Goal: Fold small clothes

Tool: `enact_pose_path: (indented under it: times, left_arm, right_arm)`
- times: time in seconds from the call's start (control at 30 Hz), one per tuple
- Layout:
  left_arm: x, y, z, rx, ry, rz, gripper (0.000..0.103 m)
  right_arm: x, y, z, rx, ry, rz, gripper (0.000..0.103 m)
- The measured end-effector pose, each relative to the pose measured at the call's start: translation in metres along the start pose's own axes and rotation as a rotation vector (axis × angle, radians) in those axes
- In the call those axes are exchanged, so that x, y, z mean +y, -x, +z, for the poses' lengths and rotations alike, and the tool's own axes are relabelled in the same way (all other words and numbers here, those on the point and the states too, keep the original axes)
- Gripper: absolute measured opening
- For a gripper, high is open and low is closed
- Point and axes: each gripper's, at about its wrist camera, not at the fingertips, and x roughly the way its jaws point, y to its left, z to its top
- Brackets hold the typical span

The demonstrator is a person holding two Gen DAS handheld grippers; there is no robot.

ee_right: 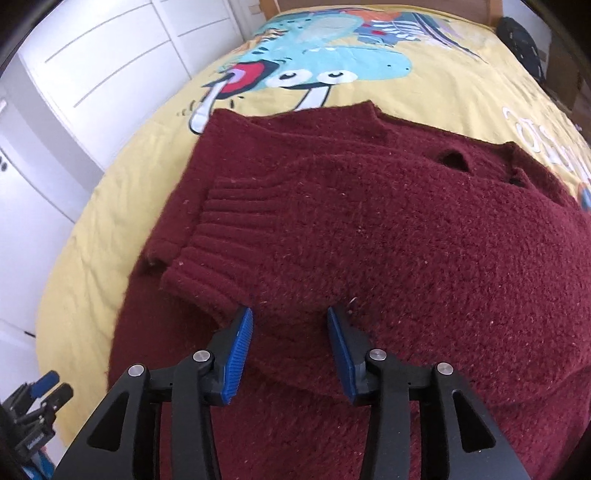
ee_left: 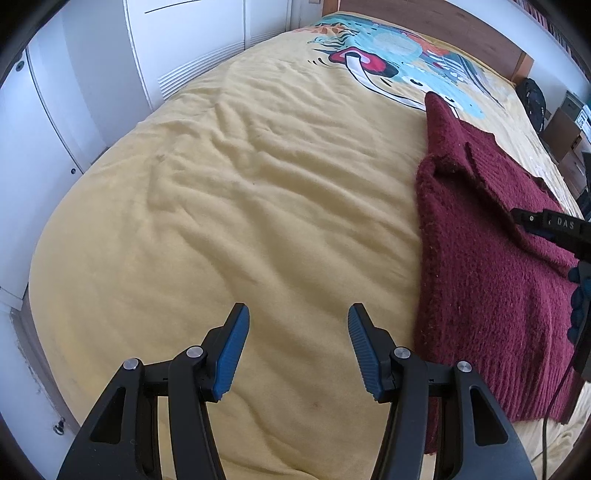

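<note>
Left gripper [ee_left: 298,314] jaws apart over bare yellow bedspread [ee_left: 240,206]; right gripper [ee_right: 290,315] jaws apart above maroon sweater [ee_right: 388,229] (sleeve folded across body), gripping nothing.

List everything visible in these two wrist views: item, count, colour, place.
sweater: one, maroon knit, lying on the bed, sleeve folded across its body
bedspread: one, yellow with cartoon print near the head end, covering the bed
headboard: one, brown wood, far end
wardrobe doors: white, alongside the bed
left gripper: black with blue pads, open over bare bedspread
right gripper: black with blue pads, open over the sweater
</note>
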Motion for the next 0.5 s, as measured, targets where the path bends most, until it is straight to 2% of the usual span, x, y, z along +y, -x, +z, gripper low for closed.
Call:
enact_pose_path:
  times: [0.1,0.3,0.5]
  left_arm:
    - [-0.004,0.002,0.002,-0.012,-0.005,0.006,0.05]
    - [-0.021,0.005,0.004,-0.038,-0.03,-0.008,0.05]
    - [-0.044,0.007,0.005,-0.066,-0.075,-0.016,0.05]
  right_arm:
    - [-0.008,0.018,0.0,-0.032,0.013,-0.017,0.043]
    - [-0.065,0.055,-0.003,-0.103,-0.04,-0.162,0.044]
    - [-0.124,0.065,-0.023,-0.086,-0.111,-0.283,0.047]
